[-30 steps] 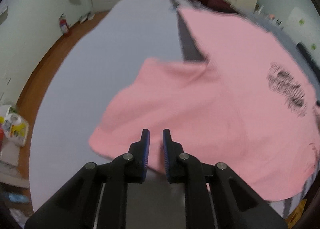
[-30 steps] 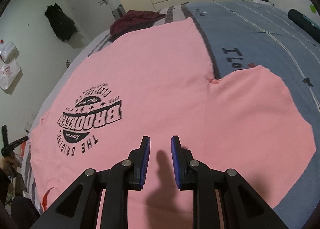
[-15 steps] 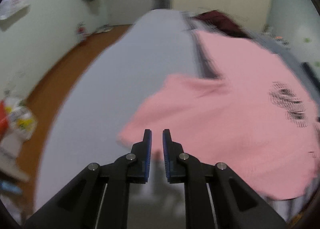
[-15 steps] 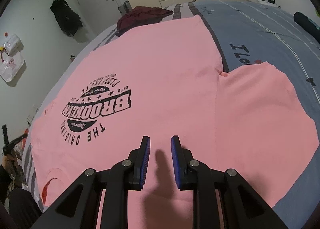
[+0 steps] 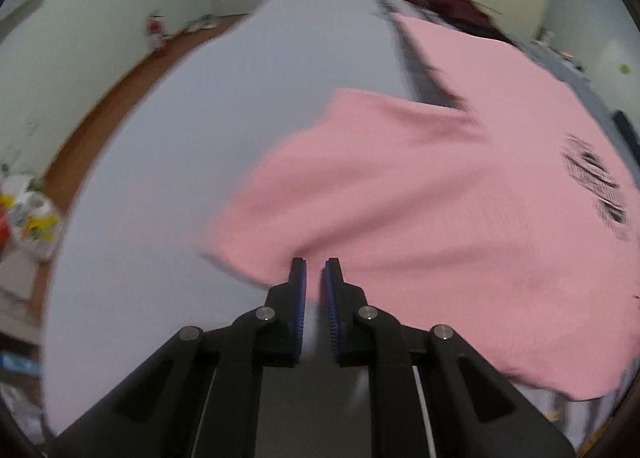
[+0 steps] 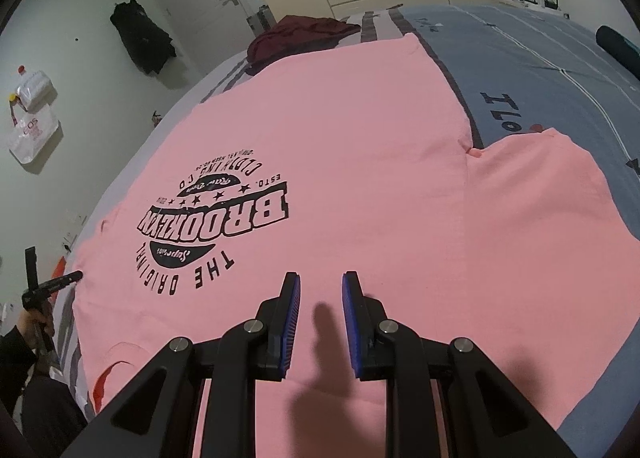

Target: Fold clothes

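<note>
Flat, the pink T-shirt (image 6: 360,162) shows inverted black lettering.

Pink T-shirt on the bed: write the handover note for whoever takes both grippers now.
Left gripper: jaws closing, nothing between them, at the edge of the near sleeve.
Right gripper: jaws slightly apart, empty, above the shirt's upper chest.
Pink T-shirt: flat, print up, on the bed; both sleeves spread out.
Done: shirt laid out.
Left: every fold, probably sleeves first.
</note>
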